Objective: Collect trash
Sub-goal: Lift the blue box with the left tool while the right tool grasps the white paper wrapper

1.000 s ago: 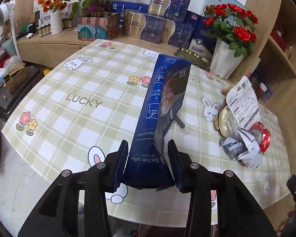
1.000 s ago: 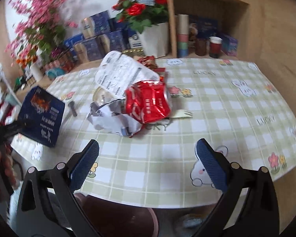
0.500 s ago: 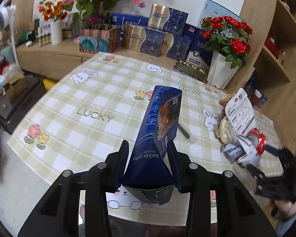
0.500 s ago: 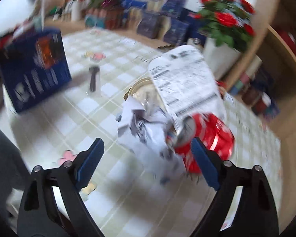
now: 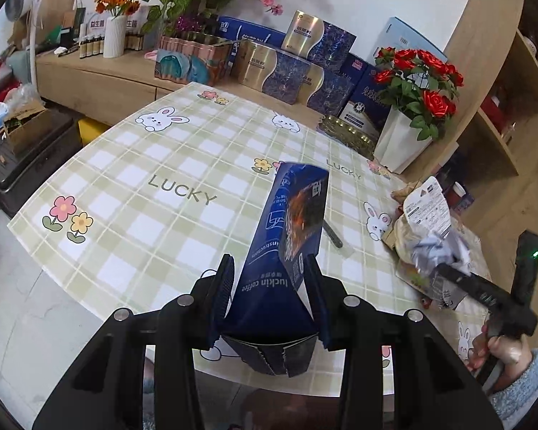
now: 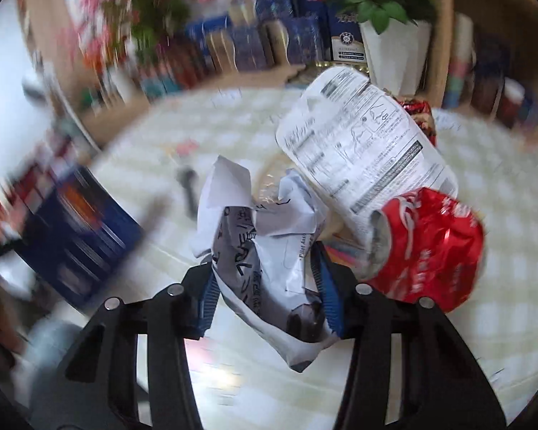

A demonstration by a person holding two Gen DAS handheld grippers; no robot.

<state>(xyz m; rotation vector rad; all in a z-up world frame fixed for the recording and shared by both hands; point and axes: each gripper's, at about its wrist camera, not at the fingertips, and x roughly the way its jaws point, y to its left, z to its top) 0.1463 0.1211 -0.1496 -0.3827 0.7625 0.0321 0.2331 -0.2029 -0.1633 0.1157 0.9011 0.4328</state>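
Observation:
My left gripper (image 5: 269,286) is shut on a tall blue luckin coffee box (image 5: 290,222), held tilted above the near edge of the checked table (image 5: 161,165). To its right lies a trash heap: a white printed packet (image 5: 426,208) and a crumpled white-and-grey wrapper (image 5: 437,251). In the right wrist view, the right gripper (image 6: 267,286) has its jaws closing around that crumpled wrapper (image 6: 269,251), and both pads touch its sides. A crushed red can (image 6: 430,247) and the white printed packet (image 6: 362,150) lie just right of it.
A white vase of red roses (image 5: 401,136) and stacked gift boxes (image 5: 297,68) line the table's far side. A small dark stick (image 5: 331,236) lies beyond the blue box. A hand in a blue sleeve (image 5: 502,351) holds the right gripper. Wooden shelves stand at right.
The right gripper swung in to the trash heap and its wide jaws narrowed around the crumpled wrapper. The left gripper drew back a little from the table, still gripping the blue box.

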